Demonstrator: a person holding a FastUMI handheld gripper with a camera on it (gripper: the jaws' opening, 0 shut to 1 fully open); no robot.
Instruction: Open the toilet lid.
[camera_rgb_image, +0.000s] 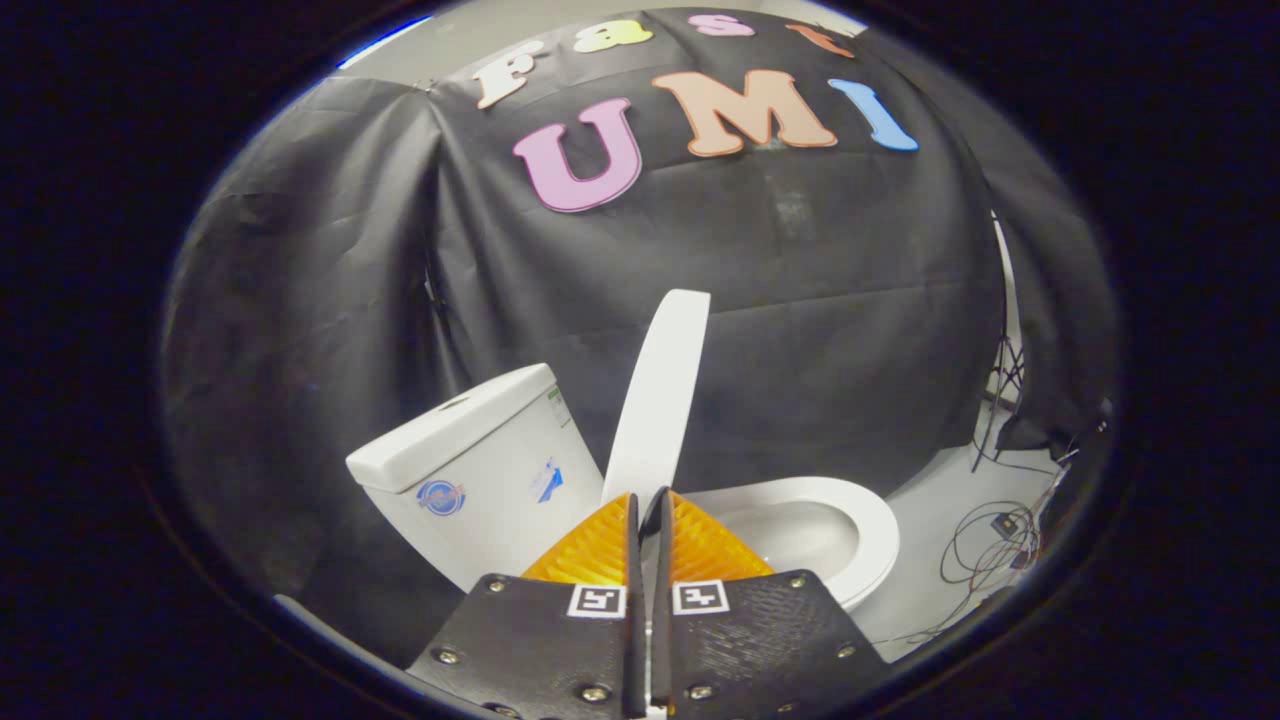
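My claw (648, 500) sits with its two orange fingers (590, 550) drawn almost together, only a thin dark slit left between them. The lower edge of the toilet lid (657, 390) meets the fingertips right at that slit, and it looks pinched there, though I cannot tell for sure that both pads press on it. Each finger mount carries a small square black-and-white marker (597, 601) on its black plate.

From the fingertips the lid rises nearly upright, seen edge-on and leaning a little to the right at its top. It is already lifted well off the seat.

Just beyond the right finger I see the white seat ring (870, 520) lying flat around the open bowl (800, 530). Beyond the left finger stands the white tank (480, 470), tilted in my view, with its cover (450, 430) on top and two small blue stickers on its side.

Farther right, past the bowl, the pale floor (930, 500) holds a tangle of thin cables (990, 550), and a tripod leg (1000, 400) stands near the edge of the black cloth wall (800, 300) that drapes behind the whole toilet.
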